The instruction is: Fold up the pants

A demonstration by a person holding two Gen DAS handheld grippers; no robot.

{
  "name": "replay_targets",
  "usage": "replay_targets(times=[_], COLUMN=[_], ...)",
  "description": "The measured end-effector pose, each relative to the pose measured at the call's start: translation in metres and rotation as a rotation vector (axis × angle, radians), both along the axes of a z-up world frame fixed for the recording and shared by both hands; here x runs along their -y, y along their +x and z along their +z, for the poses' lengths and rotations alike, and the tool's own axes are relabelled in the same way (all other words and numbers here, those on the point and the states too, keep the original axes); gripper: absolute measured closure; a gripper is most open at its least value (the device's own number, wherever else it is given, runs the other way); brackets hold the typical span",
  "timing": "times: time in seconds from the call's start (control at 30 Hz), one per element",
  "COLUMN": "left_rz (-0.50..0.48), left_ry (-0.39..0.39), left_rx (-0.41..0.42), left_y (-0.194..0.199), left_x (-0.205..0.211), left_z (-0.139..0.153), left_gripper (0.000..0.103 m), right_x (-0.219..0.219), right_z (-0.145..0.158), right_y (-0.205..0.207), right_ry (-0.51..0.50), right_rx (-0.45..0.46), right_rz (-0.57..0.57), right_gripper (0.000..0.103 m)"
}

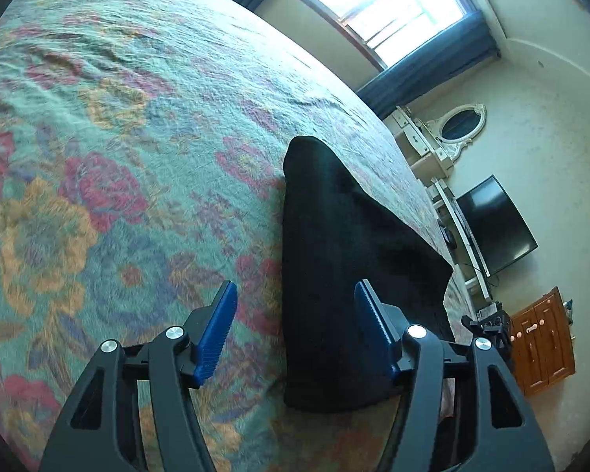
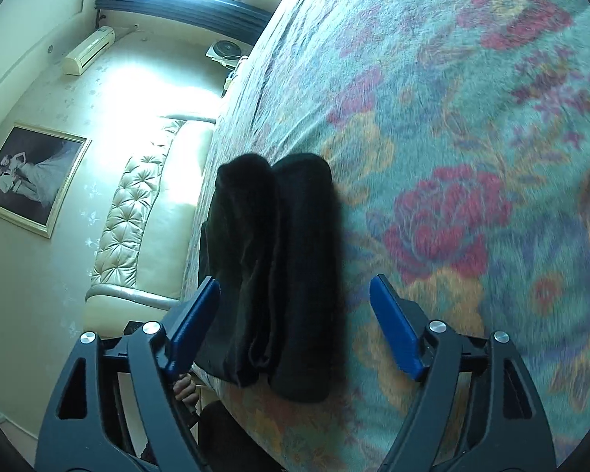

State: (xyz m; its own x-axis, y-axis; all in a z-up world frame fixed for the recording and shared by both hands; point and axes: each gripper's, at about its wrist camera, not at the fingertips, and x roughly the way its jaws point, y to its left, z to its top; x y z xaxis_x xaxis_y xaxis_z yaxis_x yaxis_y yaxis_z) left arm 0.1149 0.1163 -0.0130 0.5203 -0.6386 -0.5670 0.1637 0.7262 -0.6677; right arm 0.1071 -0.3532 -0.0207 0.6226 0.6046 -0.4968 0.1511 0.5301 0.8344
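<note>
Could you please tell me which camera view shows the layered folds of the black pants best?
The right wrist view: there the black pants show two side-by-side folded bundles with layered edges at the near end. The left wrist view shows the pants only as one flat dark shape on the floral bedspread, its layers hidden.

Pants point(image 1: 350, 259): solid black, no pattern visible.
Bedspread point(image 1: 110, 149): teal-green ground with a floral pattern of crimson-pink roses, orange-yellow blooms and blue-purple leaves.
Left gripper point(image 1: 295, 306) and right gripper point(image 2: 295, 303): black frames, blue ribbed pads, silver round pins.
Curtains point(image 1: 424, 78): dark blue.
Wall point(image 1: 539, 149): pale cream.
Mirror frame point(image 1: 462, 126): white, ornate.
Television point(image 1: 495, 224): black.
Cabinet point(image 1: 542, 342): orange-brown wood with pale knobs.
Headboard point(image 2: 137, 212): cream, tufted in a diamond pattern.
Framed picture point(image 2: 31, 181): black-and-white photograph in a pale gold frame.
Air conditioner point(image 2: 88, 51): cream white.
</note>
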Motion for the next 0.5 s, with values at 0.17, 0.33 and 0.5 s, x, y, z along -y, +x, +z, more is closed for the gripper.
replay_targets(times=[0.17, 0.33, 0.5], left_rz=[-0.078, -0.106, -0.106], left_ry=[0.105, 0.119, 0.161], left_rx=[-0.016, -0.042, -0.024], left_y=[0.059, 0.107, 0.127], left_x=[0.038, 0.064, 0.076], left_z=[-0.010, -0.018, -0.021], left_gripper=[0.041, 0.032, 0.031], right_x=[0.004, 0.002, 0.012], right_z=[-0.003, -0.009, -0.020], right_y=[0.064, 0.101, 0.110], right_ry=[0.032, -0.026, -0.021], right_rx=[0.004, -0.038, -0.034], right_rz=[0.027, 0.076, 0.100], right_gripper=[0.023, 0.066, 0.072])
